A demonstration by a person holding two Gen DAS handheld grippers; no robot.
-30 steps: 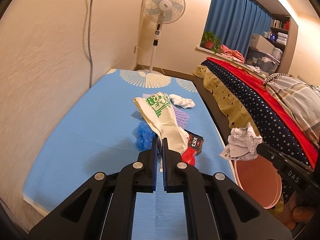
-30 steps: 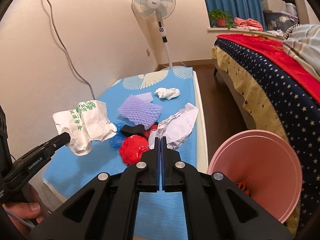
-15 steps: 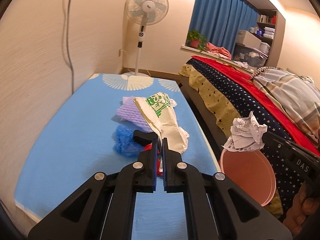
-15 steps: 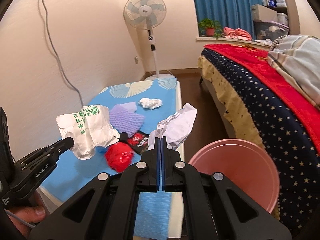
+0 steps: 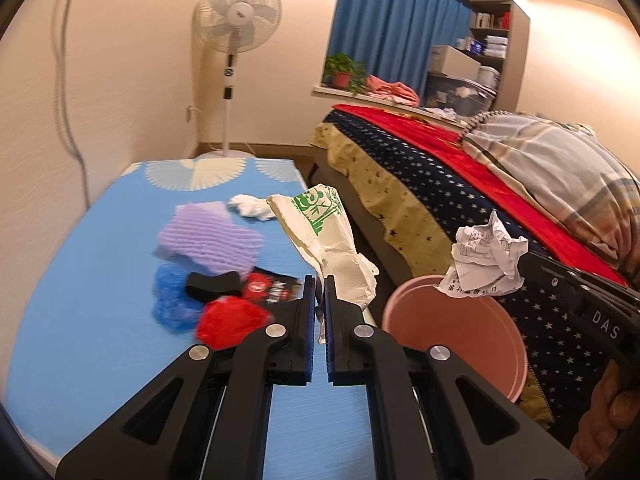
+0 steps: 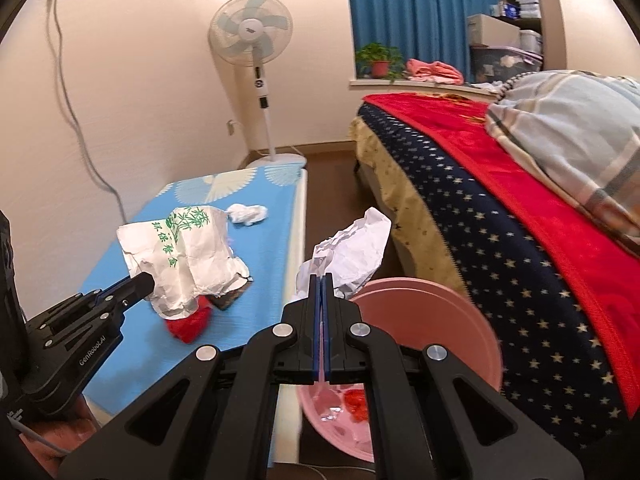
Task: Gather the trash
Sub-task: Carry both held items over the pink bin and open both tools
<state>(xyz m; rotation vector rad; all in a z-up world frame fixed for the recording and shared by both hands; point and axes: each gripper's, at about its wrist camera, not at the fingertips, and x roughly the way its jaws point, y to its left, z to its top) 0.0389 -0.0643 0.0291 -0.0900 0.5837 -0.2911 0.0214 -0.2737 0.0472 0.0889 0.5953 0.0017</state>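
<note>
My left gripper (image 5: 319,280) is shut on a crumpled white paper bag with green bamboo print (image 5: 324,232), held above the blue mat's right edge; the same bag (image 6: 184,256) shows in the right wrist view at the left gripper's tip (image 6: 142,282). My right gripper (image 6: 321,278) is shut on a crumpled white paper (image 6: 352,252), hanging just over the rim of the pink bin (image 6: 420,308). That paper (image 5: 486,260) also hangs above the pink bin (image 5: 452,340) in the left wrist view. The bin holds some red and clear scraps.
On the blue mat (image 5: 80,280) lie a purple foam net (image 5: 212,240), a blue net (image 5: 172,300), a red net (image 5: 232,320), a black-and-red wrapper (image 5: 268,288) and a white tissue (image 5: 252,206). A bed (image 6: 500,208) stands right, a fan (image 6: 252,36) at the far wall.
Both grippers have moved right toward the pink bin with their loads. The crumpled paper now hangs over the bin's rim, and the bag has left the mat's middle for its right edge.
</note>
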